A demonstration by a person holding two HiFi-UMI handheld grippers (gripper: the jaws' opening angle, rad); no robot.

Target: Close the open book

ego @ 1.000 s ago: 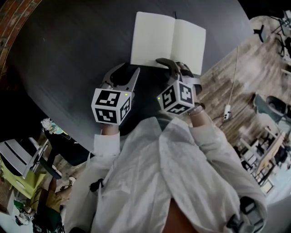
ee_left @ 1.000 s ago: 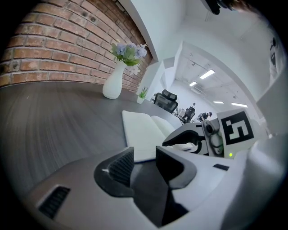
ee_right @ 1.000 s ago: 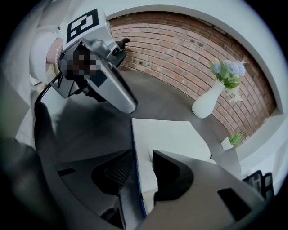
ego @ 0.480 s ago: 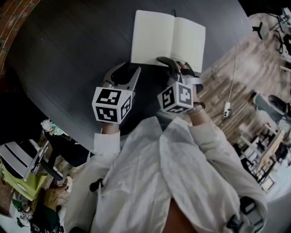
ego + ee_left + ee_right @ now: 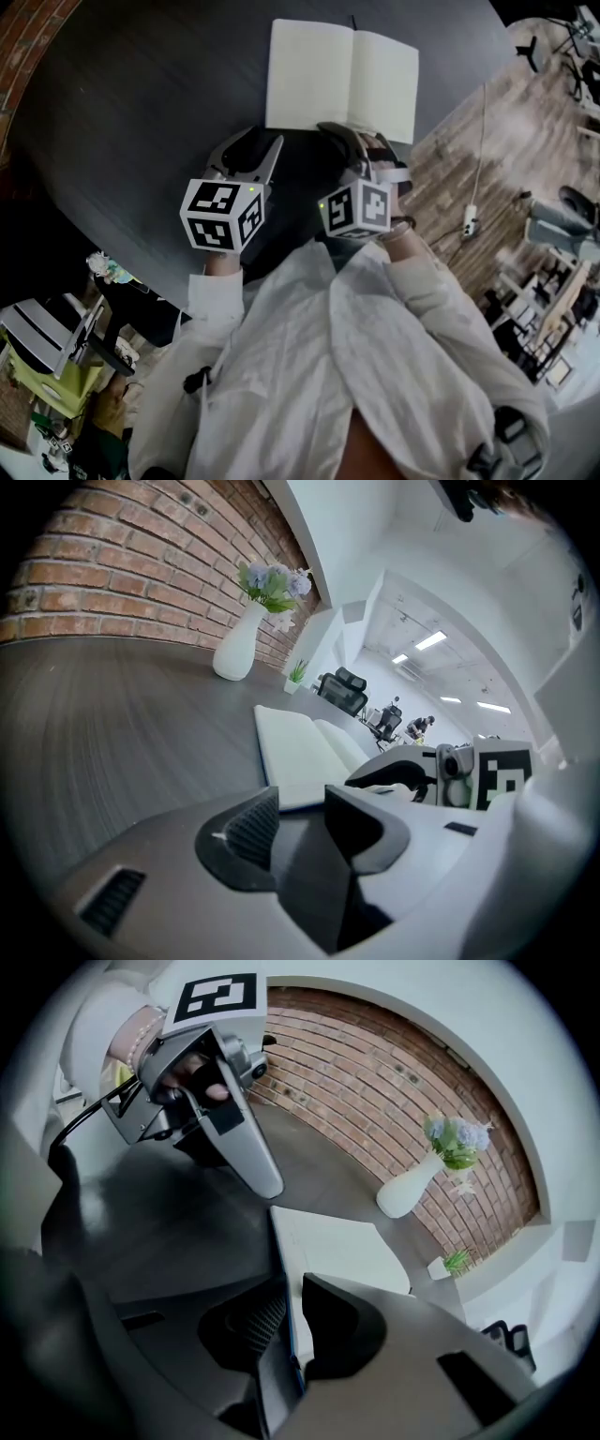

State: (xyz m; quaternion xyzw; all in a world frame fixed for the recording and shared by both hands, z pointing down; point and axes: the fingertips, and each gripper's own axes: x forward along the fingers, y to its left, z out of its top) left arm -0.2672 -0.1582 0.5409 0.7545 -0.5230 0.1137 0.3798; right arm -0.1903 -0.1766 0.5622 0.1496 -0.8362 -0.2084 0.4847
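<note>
my right claw point(image 5: 287, 1302) is closing on the near edge of the open cream-paged blue-covered book point(image 5: 342, 80), flat on the dark grey table point(image 5: 141, 112); my left claw point(image 5: 300, 810) gapes empty nearby.

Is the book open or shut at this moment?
Open: the book lies spread, both cream pages flat on the table. The right gripper has its jaws closing, with the book's near edge between them.

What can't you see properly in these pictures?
- Book cover: faces the table in every view; only a blue edge shows.
- Table's near edge, head view: hidden behind the white shirt.
- Vase: outside the head view's frame.
- People far back, left gripper view: too small.
</note>
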